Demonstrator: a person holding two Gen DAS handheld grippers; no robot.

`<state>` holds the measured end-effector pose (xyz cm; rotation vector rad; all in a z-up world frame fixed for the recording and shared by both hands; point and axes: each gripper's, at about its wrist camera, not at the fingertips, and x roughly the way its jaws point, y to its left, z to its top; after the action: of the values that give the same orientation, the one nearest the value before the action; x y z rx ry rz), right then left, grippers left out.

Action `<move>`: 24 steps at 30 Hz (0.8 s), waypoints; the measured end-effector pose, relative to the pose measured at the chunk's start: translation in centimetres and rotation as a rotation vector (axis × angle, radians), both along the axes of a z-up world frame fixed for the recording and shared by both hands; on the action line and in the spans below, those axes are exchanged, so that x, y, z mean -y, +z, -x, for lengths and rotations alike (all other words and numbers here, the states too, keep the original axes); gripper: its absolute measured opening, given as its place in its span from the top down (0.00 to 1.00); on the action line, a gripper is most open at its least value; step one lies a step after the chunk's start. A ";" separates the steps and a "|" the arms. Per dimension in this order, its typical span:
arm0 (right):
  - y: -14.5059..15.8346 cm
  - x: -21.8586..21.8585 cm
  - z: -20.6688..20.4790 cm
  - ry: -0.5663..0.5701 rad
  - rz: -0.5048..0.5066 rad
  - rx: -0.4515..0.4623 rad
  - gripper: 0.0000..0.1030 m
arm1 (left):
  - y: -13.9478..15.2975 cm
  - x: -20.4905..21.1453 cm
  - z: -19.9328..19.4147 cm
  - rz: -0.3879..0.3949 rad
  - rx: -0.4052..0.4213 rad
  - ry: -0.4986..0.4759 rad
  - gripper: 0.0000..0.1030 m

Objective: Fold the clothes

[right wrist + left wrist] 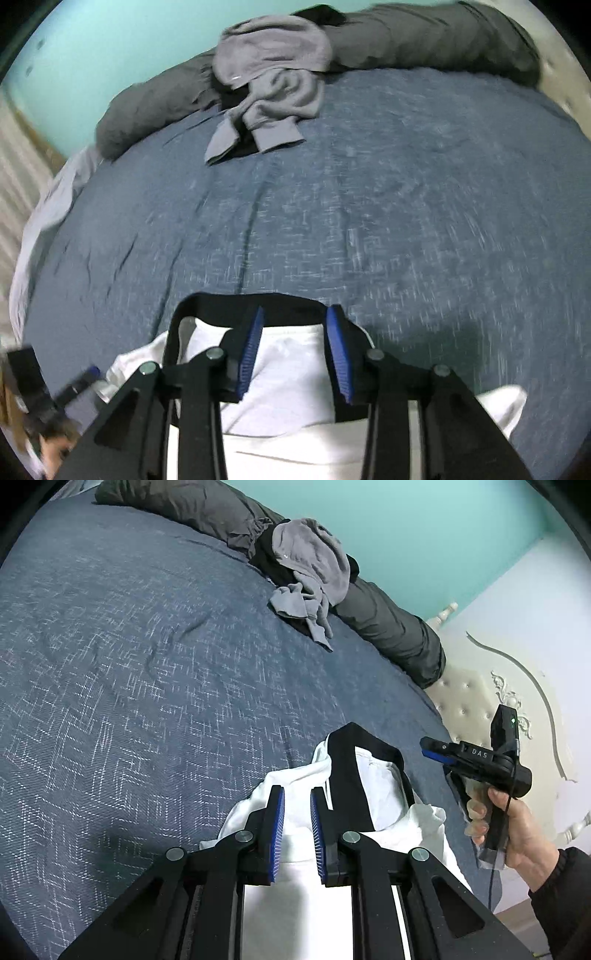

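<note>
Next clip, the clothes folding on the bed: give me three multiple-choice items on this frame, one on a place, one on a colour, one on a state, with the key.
1. Where is the grey garment?
A. at the far side of the bed, against the dark rolled bedding
B. between the left gripper's jaws
C. on the floor

2. What colour is the trim on the white garment?
A. red
B. black
C. green

3. How does the right gripper stand?
A. clamped on the grey garment
B. shut on nothing
C. open, nothing pinched

Key: 1 A, it lies crumpled by the bedding; 2 B, a black band edges the white cloth; 3 C, a clear gap shows between the blue pads.
</note>
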<state>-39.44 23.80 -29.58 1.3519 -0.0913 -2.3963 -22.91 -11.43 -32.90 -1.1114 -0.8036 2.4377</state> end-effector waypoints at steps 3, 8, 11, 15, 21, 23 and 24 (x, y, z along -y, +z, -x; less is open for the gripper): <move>-1.2 2.0 0.6 0.076 -0.091 -0.005 0.65 | -0.3 0.0 0.1 0.003 0.007 -0.001 0.85; -3.9 3.7 2.0 0.080 -0.196 0.026 0.65 | -0.5 0.1 0.2 0.002 0.012 -0.003 0.85; -5.0 3.8 2.8 0.058 -0.200 0.033 0.65 | -0.6 0.4 0.2 0.002 0.014 0.002 0.85; -3.6 1.7 3.3 -0.045 -0.038 0.005 0.65 | -0.8 0.9 0.2 0.005 0.020 0.011 0.85; -0.7 -3.7 0.6 -0.088 0.039 -0.022 0.65 | -0.6 1.7 0.0 0.005 0.034 0.033 0.84; -0.5 -6.3 -1.0 -0.095 0.052 -0.009 0.65 | -0.3 1.9 -0.3 0.015 0.034 0.034 0.81; -0.6 -7.4 -1.7 -0.093 0.055 -0.002 0.65 | -0.1 2.0 -0.5 0.021 0.034 0.032 0.80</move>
<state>-37.73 31.17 -30.14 1.3481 -0.2229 -2.4519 -22.46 -13.40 -33.01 -1.1593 -0.8148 2.4650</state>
